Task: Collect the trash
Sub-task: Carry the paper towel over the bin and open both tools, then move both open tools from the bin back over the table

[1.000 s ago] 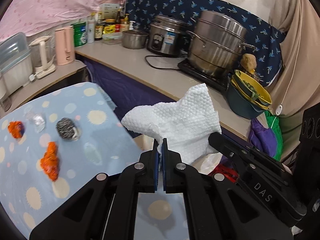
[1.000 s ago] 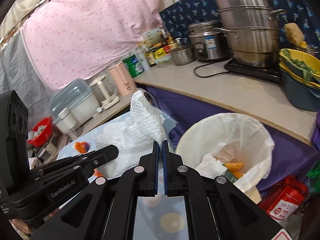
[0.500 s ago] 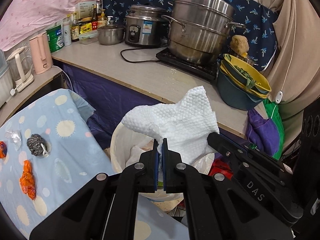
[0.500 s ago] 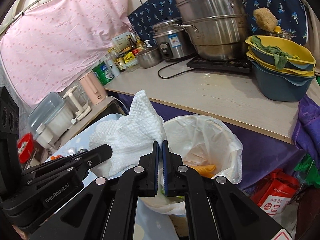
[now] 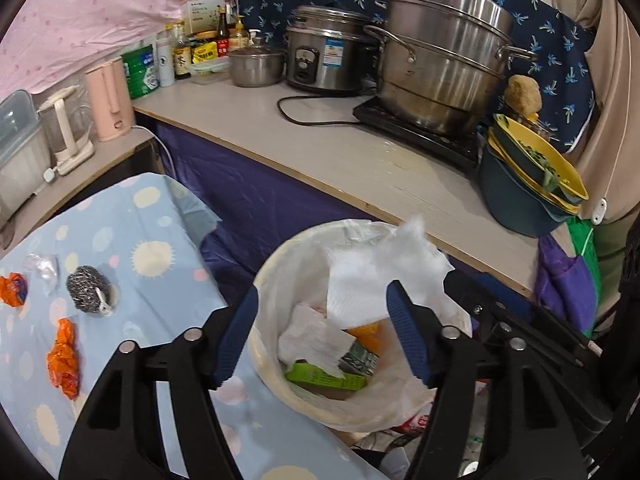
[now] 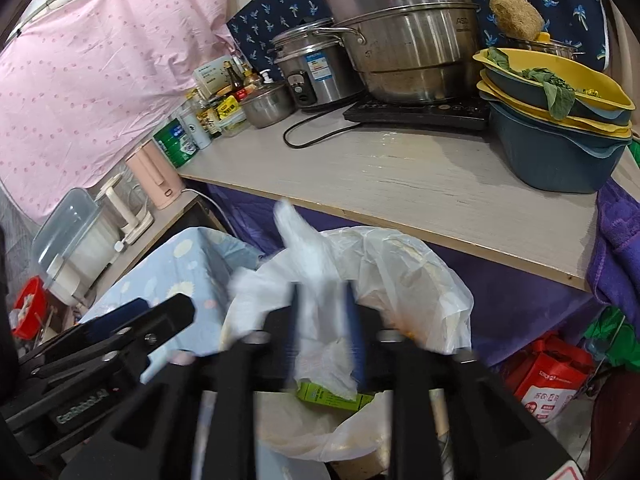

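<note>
A white paper towel (image 5: 372,280) hangs loose over the bag-lined white trash bin (image 5: 280,264), blurred as it drops. My left gripper (image 5: 324,332) is open wide above the bin and empty. My right gripper (image 6: 322,328) is blurred, its jaws apart around the falling towel (image 6: 316,280), above the bin (image 6: 420,280). The bin holds crumpled paper, a green box (image 5: 324,378) and orange scraps. On the blue spotted tablecloth (image 5: 160,280) lie two orange wrappers (image 5: 64,356), a steel scourer (image 5: 88,288) and a clear wrapper (image 5: 42,266).
A counter (image 5: 340,152) behind the bin carries a steamer pot (image 5: 444,68), a rice cooker (image 5: 324,58), stacked basins (image 5: 528,184), bottles and a pink kettle (image 5: 108,98). A red bag (image 6: 548,376) lies on the floor right of the bin.
Both grippers held the paper towel shut and carried it right, over the bin. Both have now opened and the towel is falling into the bin.
</note>
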A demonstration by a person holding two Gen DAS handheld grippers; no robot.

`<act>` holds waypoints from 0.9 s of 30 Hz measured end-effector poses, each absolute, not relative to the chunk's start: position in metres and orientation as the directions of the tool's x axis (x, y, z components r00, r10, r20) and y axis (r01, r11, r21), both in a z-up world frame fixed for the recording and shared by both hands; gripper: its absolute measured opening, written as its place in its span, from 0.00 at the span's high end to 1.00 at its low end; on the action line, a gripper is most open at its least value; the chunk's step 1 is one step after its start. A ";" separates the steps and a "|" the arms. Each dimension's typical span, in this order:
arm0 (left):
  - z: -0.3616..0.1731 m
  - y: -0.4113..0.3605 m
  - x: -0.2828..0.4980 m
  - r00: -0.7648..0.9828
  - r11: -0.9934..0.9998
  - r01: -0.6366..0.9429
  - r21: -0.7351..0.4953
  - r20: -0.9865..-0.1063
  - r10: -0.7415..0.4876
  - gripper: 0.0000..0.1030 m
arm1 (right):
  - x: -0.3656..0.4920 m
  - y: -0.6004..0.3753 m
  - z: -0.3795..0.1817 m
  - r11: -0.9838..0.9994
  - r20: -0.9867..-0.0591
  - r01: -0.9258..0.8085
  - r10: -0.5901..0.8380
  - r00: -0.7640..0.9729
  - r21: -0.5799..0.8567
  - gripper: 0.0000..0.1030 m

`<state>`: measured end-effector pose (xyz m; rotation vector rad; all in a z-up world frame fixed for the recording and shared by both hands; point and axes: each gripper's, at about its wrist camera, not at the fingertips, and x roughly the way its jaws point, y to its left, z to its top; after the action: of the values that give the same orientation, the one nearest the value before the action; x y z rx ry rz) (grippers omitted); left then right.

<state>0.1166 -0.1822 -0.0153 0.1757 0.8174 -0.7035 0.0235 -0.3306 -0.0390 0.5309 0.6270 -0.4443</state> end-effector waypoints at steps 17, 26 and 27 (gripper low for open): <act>-0.005 -0.150 0.133 0.519 0.813 0.570 -0.124 -0.712 -0.473 0.21 | 0.025 -0.313 -0.019 0.795 -0.626 0.526 -0.251 0.738 0.302 0.36; -0.007 -0.113 0.146 0.551 0.851 0.510 -0.123 -0.713 -0.433 0.17 | 0.033 -0.291 -0.014 0.814 -0.625 0.501 -0.232 0.745 0.295 0.32; -0.009 -0.106 0.148 0.557 0.859 0.498 -0.123 -0.714 -0.425 0.16 | 0.035 -0.287 -0.014 0.817 -0.627 0.496 -0.228 0.745 0.292 0.32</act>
<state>0.1476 -0.1062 -0.0085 0.0964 0.8151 -0.5454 0.0348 -0.2869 -0.0143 0.4681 0.6117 -0.4126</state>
